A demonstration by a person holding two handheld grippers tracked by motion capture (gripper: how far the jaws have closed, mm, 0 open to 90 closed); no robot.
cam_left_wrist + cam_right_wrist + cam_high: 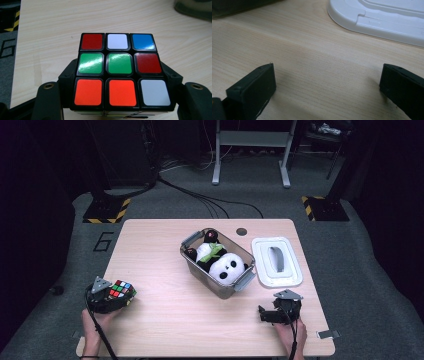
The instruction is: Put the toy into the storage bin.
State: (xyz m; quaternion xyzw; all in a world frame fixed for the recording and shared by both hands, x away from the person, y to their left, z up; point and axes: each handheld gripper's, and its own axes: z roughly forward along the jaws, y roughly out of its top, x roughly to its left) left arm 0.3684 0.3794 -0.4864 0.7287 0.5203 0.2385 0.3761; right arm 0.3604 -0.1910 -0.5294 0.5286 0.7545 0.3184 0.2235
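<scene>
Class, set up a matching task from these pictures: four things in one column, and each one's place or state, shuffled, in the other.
1. multicoloured puzzle cube
2. black-and-white plush panda
3. white plastic lid
4. right tongs

A. lying in the clear plastic bin
B. open, holding nothing
C. gripped in the left tongs
D. flat on the light wooden table, beside the bin

Pairs: 1-C, 2-A, 3-D, 4-B

The left claw [119, 292] sits low at the bench's near left corner, its jaws clamped on a cube [121, 72]. The right claw [263, 314] rests near the front right edge, pointing left, jaws spread wide with nothing between them.
</scene>
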